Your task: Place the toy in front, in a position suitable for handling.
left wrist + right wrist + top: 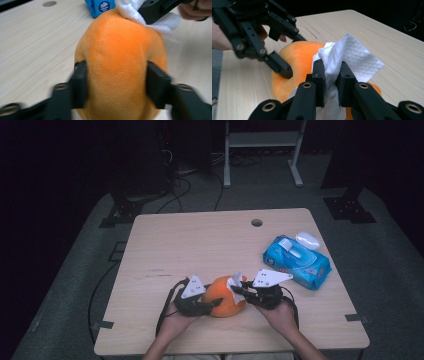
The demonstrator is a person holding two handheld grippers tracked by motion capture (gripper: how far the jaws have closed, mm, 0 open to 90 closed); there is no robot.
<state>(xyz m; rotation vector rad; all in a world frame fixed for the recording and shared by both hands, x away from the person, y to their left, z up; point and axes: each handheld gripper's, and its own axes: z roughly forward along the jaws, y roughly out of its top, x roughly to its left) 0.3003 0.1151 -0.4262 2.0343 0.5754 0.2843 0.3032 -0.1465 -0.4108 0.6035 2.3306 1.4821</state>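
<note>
Pale wood table [200, 245] carries a blue wipes pack [297, 262] at its far right, its flap lifted, and an orange plush toy [224, 296] near the front edge. Left gripper [116, 83] has its jaws pressed on the toy's flanks. Right gripper [332, 82], jaws pinching a white wipe [348, 56], holds it against the toy's right, upper side.

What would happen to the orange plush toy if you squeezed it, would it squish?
Probably yes: the orange plush toy looks soft and fuzzy, and the left gripper dents its sides. It likely feels light. Its rounded shape might roll a little if pushed, though the fuzzy cloth should grip the table.
</note>
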